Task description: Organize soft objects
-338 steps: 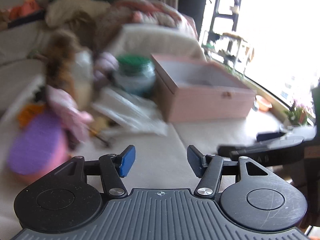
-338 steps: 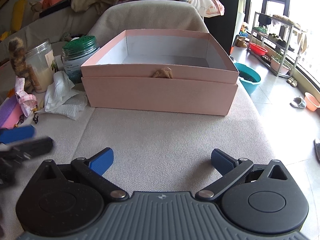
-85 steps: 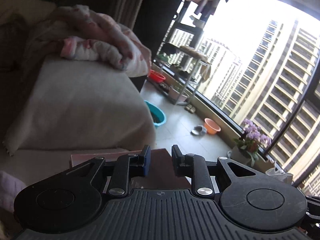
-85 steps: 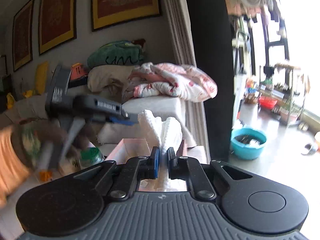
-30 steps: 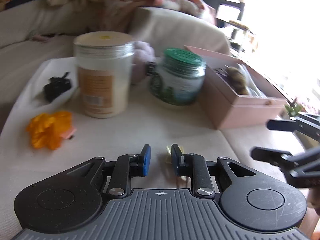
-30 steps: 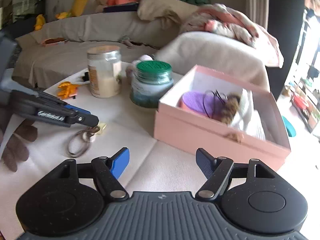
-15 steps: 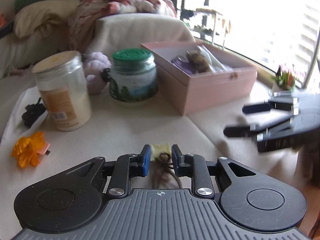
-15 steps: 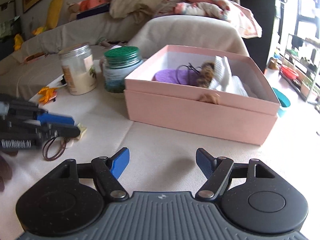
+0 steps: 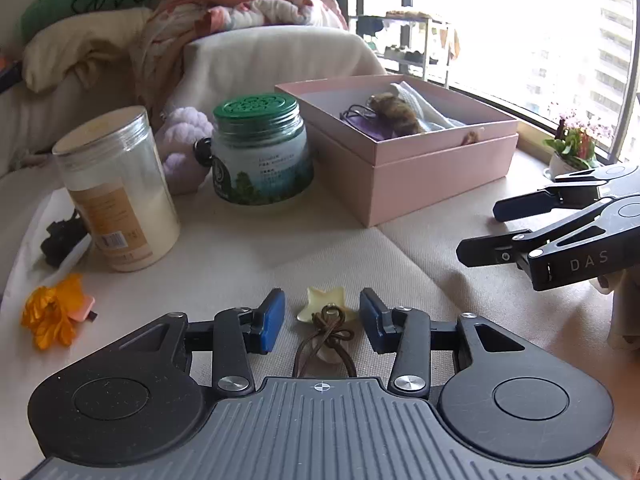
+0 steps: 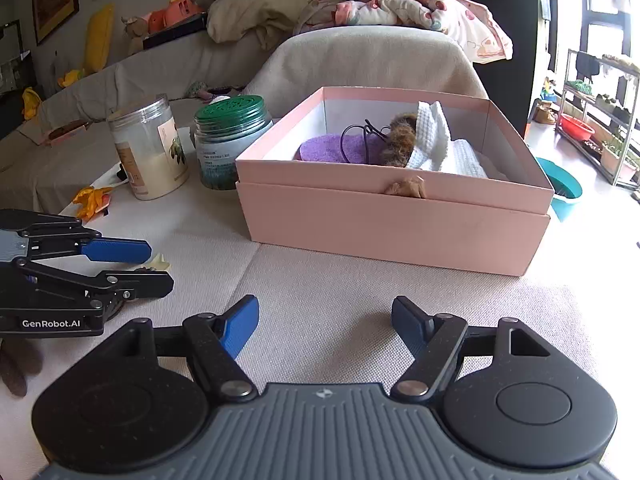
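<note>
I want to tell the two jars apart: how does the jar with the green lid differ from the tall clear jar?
The green-lid jar is short and wide; the tall clear jar is narrower and higher. The first has a green perforated lid and a forest label, the second a clear lid, an orange label and pale contents. Both stand upright beside the pink box.

The brown cord loop tied to a pale star-shaped charm (image 9: pixel 325 322) runs under the gripper body, its lower end hidden. A small black object (image 9: pixel 60 236) sits half behind the clear plastic jar (image 9: pixel 116 188), unidentifiable. A purple plush (image 9: pixel 182 148) is partly covered by the green-lidded jar (image 9: pixel 260 152).
</note>
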A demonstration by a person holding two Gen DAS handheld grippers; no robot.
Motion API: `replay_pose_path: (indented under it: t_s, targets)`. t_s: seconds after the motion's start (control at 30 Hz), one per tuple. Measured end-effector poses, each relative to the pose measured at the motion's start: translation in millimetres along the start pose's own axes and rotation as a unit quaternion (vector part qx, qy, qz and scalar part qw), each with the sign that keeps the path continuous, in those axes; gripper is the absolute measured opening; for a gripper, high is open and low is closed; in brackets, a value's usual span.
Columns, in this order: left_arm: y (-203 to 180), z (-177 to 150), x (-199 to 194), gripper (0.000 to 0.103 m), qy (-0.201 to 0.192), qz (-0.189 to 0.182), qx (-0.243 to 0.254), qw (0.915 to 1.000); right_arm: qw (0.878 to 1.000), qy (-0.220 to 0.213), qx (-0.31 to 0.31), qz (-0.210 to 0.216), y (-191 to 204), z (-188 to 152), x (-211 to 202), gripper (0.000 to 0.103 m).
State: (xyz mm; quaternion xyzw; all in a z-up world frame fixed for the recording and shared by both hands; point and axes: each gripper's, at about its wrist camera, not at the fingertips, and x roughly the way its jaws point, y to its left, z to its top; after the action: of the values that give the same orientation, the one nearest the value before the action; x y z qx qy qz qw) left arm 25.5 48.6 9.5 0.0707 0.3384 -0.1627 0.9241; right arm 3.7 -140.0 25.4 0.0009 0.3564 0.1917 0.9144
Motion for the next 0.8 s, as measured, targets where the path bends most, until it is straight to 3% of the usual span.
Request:
replay_pose_path:
  t_s: [0.03, 0.07, 0.1, 0.27, 0.37, 0.43, 0.5, 0.63, 0.7, 0.8]
  targets:
    - [1, 1, 0, 0.045, 0.002, -0.001, -0.003, 1.0, 1.0, -0.002, 0.0, 0.0, 0, 0, -1, 0.074]
    - [2, 1, 0, 0.037, 0.003, -0.002, -0.003, 1.0, 1.0, -0.006, -0.001, -0.001, 1, 1, -2, 0.074]
    - [2, 1, -1, 0.035, 0.002, -0.003, -0.002, 1.0, 1.0, -0.012, -0.002, -0.001, 2, 3, -4, 0.074]
    - [13, -8, -17, 0.035, -0.007, -0.02, -0.014, 0.9997, 0.997, -0.065, -0.021, 0.018, 24, 45, -27, 0.074]
    - [41, -13, -49, 0.035, -0.03, 0.009, -0.043, 0.9986, 0.994, -0.094, -0.029, 0.041, 49, 82, -34, 0.074]
    - [68, -17, -75, 0.035, -0.047, 0.039, -0.08, 0.995, 0.993, -0.087, -0.022, 0.07, 71, 106, -29, 0.074]
    - [100, -22, -103, 0.035, -0.063, 0.071, -0.129, 0.9871, 0.991, -0.066, -0.018, 0.118, 97, 122, -17, 0.074]
    - [155, -41, -152, 0.035, -0.11, 0.123, -0.222, 0.961, 0.98, 0.009, -0.048, 0.19, 164, 137, 22, 0.074]
    - [171, -50, -163, 0.035, -0.122, 0.139, -0.242, 0.9525, 0.981, 0.027, -0.066, 0.18, 195, 136, 44, 0.074]
    - [184, -63, -164, 0.035, -0.13, 0.127, -0.266, 0.9467, 0.984, 0.015, -0.096, 0.151, 229, 127, 73, 0.074]
